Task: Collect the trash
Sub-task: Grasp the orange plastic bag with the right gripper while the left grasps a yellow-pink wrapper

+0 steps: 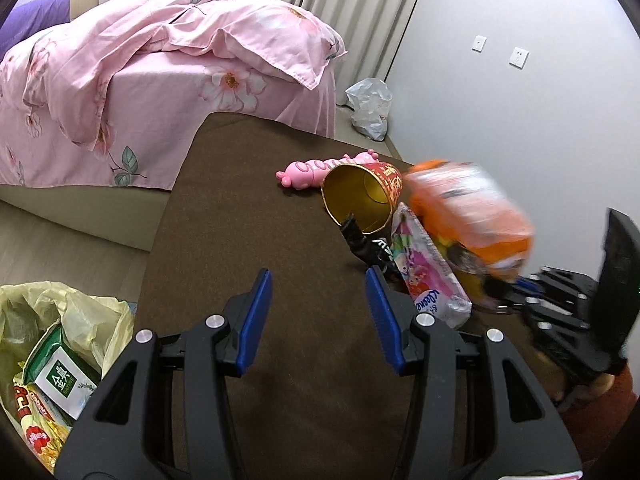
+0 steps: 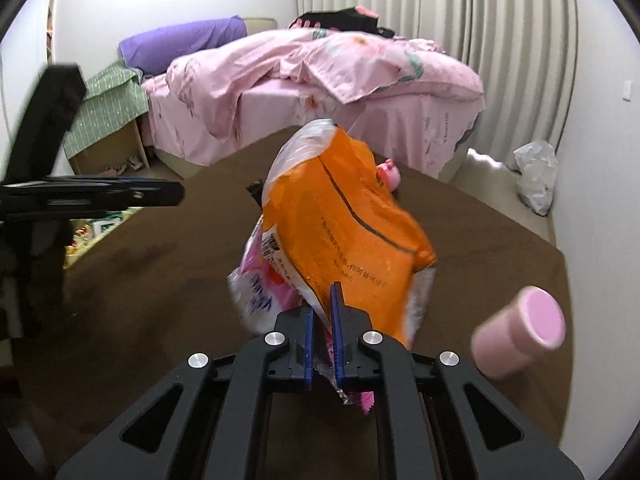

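Left wrist view: brown table [image 1: 248, 216] beside pink bed [image 1: 140, 92].

Brown counter [image 1: 248, 208], pink toy [image 1: 316, 170] and tipped paper cup [image 1: 362, 196] near its far edge, pink tissue pack [image 1: 426, 276] beside the cup, pink tumbler [image 2: 520, 332] lying toward the right edge.

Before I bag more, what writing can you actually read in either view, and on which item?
"金典" on the green-and-white carton in the yellow trash bag.
"Kleene", cut off, on the pink tissue pack.
Black Chinese print on the orange wrapper held in the right gripper: too small to read.
Gold characters on the red paper cup: too blurred to read.
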